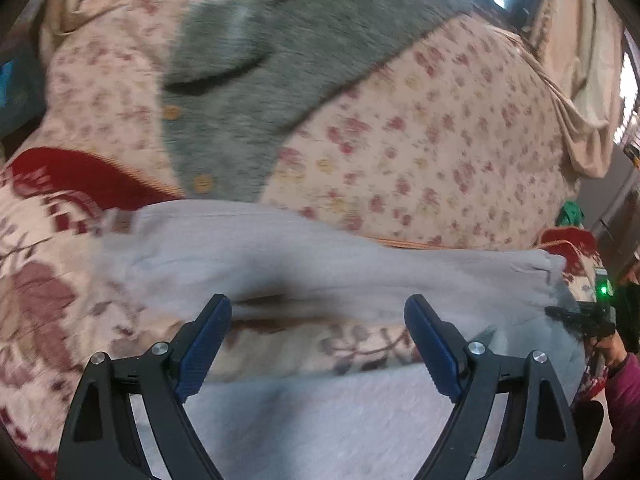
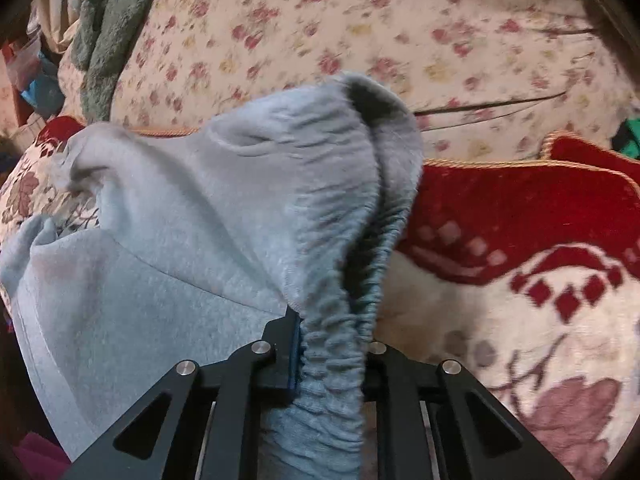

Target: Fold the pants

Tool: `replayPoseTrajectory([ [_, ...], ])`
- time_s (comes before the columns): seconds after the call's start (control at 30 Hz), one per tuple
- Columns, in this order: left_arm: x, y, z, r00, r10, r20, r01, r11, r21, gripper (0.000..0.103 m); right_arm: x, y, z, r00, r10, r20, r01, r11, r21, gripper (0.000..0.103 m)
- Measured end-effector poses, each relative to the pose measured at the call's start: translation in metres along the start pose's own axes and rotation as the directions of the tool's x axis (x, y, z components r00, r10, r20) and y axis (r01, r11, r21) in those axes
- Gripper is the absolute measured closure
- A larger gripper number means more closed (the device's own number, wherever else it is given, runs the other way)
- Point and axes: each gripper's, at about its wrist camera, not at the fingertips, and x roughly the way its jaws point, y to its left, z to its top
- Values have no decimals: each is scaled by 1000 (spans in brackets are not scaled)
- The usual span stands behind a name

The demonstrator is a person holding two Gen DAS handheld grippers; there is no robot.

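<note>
Pants (image 2: 192, 240) waistband hides right gripper (image 2: 332, 344) fingers clamped on it; left gripper (image 1: 318, 344) fingers spread, empty; frames blurred

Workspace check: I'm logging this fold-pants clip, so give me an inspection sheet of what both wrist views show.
Surface: red and cream blanket, soft and uneven.
Job's things: grey pants, partly lifted, waistband bunched in the right tongs.
Clutter: floral quilt behind; green-grey fleece with buttons on it.
Grippers: left tongs open above the pants, gripping nothing; right tongs shut on the waistband.
Cables: nothing seen.
Surroundings: beige cloth near a bright window; a sleeve at the left view's right edge.
</note>
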Motion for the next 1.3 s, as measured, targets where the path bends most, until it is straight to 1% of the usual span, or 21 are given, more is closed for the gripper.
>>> replayPoseTrajectory([
  [0.07, -15, 17, -7, 999, 37, 7, -37, 999, -23, 15, 0, -4, -6, 999, -34, -6, 34, 999, 3, 90],
  [0.23, -55, 61, -23, 990, 138, 29, -135, 988, -79, 15, -3, -34, -30, 997, -73, -10, 74, 991, 116, 90],
  [0.27, -60, 69, -27, 988, 152, 34, -149, 985, -92, 15, 2, -33, -32, 996, -83, -17, 84, 988, 130, 90],
  [0.3, -63, 75, -30, 986, 161, 36, -157, 982, -107, 14, 10, -36, -38, 996, -81, -42, 86, 985, 147, 89],
  [0.33, -64, 82, -33, 986, 164, 33, -159, 979, -125, 13, 23, -35, -46, 995, -58, -85, 71, 984, 161, 89],
  [0.37, -63, 87, -36, 987, 159, 29, -154, 978, -142, 13, 24, -33, -48, 995, -69, -75, 80, 985, 150, 85],
  [0.4, -62, 89, -38, 988, 154, 26, -148, 977, -153, 13, 19, -30, -48, 995, -93, -48, 99, 986, 134, 78],
  [0.43, -58, 92, -41, 989, 143, 20, -138, 976, -168, 13, 12, -27, -45, 991, -124, -46, 128, 985, 113, 73],
  [0.5, -51, 92, -45, 992, 127, 8, -124, 977, -172, 13, 0, -24, -39, 981, -185, -61, 189, 979, 76, 30],
  [0.53, -48, 91, -48, 992, 125, 5, -122, 978, -169, 13, -9, -24, -37, 976, -212, -55, 216, 975, 58, 25],
  [0.6, -38, 89, -54, 992, 126, -9, -126, 979, -161, 13, -30, -20, -31, 968, -250, -31, 251, 968, 21, 25],
  [0.67, -31, 88, -58, 991, 129, -22, -131, 979, -157, 13, -47, -17, -25, 967, -256, 2, 256, 967, 8, 25],
  [0.73, -27, 87, -60, 992, 124, -27, -127, 979, -159, 13, -61, -9, -16, 975, -217, 42, 216, 976, 21, 25],
  [0.83, -28, 87, -60, 992, 121, -24, -123, 979, -162, 13, -72, 3, 0, 993, -82, 89, 77, 995, 65, 23],
  [0.9, -31, 89, -58, 992, 123, -17, -124, 979, -160, 13, -69, 14, 12, 994, -1, 109, -8, 997, 78, 21],
  [0.97, -30, 90, -52, 994, 111, -16, -112, 981, -157, 13, -61, 30, 25, 992, 44, 117, -51, 997, 57, 20],
  [1.07, -16, 86, -39, 998, 56, -30, -60, 987, -151, 12, -43, 57, 45, 993, 55, 108, -53, 998, -20, 19],
  [1.13, -2, 81, -27, 999, 17, -42, -23, 990, -137, 10, -31, 63, 60, 992, 50, 112, -46, 998, -45, 18],
  [1.17, 9, 78, -20, 999, -4, -49, -2, 992, -125, 10, -24, 65, 70, 992, 65, 109, -60, 997, -49, 18],
  [1.27, 46, 71, 8, 998, -32, -60, 26, 995, -96, 10, -6, 68, 94, 991, 102, 92, -97, 993, -63, 17],
  [1.3, 59, 69, 16, 997, -28, -65, 23, 996, -83, 10, 0, 69, 103, 990, 110, 84, -103, 991, -83, 17],
])
